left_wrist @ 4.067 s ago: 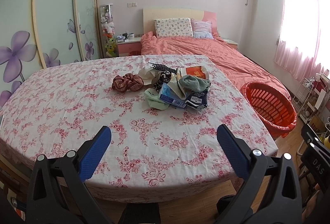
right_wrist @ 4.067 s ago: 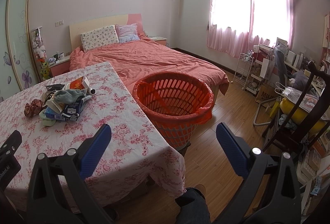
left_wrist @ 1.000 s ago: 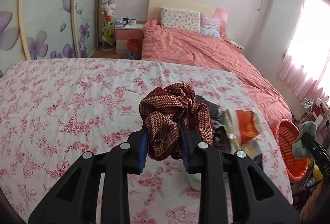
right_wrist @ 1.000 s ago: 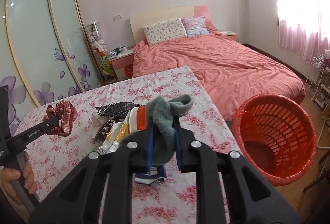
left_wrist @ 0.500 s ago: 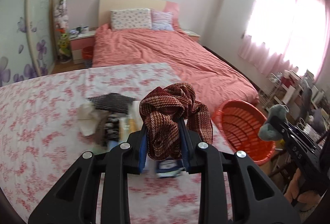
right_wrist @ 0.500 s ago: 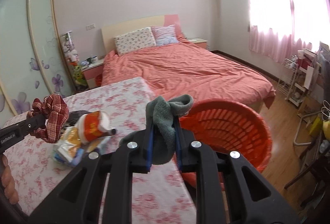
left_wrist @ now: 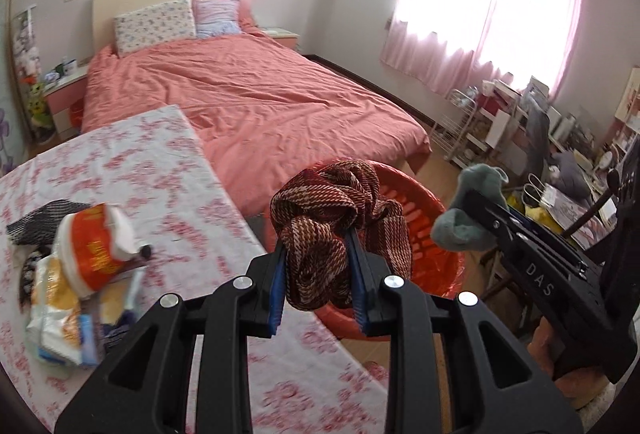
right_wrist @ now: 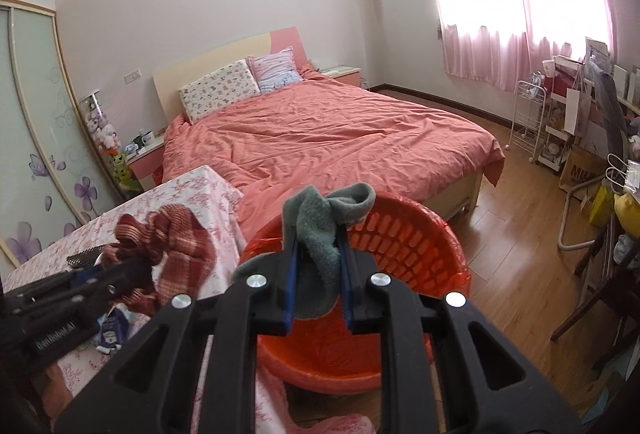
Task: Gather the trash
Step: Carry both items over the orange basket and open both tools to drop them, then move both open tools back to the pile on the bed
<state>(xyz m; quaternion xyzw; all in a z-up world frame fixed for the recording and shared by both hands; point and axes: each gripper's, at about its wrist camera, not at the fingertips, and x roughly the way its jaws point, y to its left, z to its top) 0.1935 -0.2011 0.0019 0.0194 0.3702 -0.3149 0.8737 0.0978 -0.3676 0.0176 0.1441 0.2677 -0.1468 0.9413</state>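
The left hand-held gripper [left_wrist: 319,276] is clenched on a red-brown striped scrunchie [left_wrist: 340,222], its blue pads pressing the fabric from both sides, in front of the orange basket [left_wrist: 420,202]. The right hand-held gripper [right_wrist: 318,274] pinches a grey-green sock [right_wrist: 322,230] in front of the same basket's rim [right_wrist: 404,210]. Left of the basket, on the floral tabletop [left_wrist: 132,170], lies a heap of wrappers with an orange cup [left_wrist: 94,248]. Beyond stands a bed [right_wrist: 332,138] with a coral cover.
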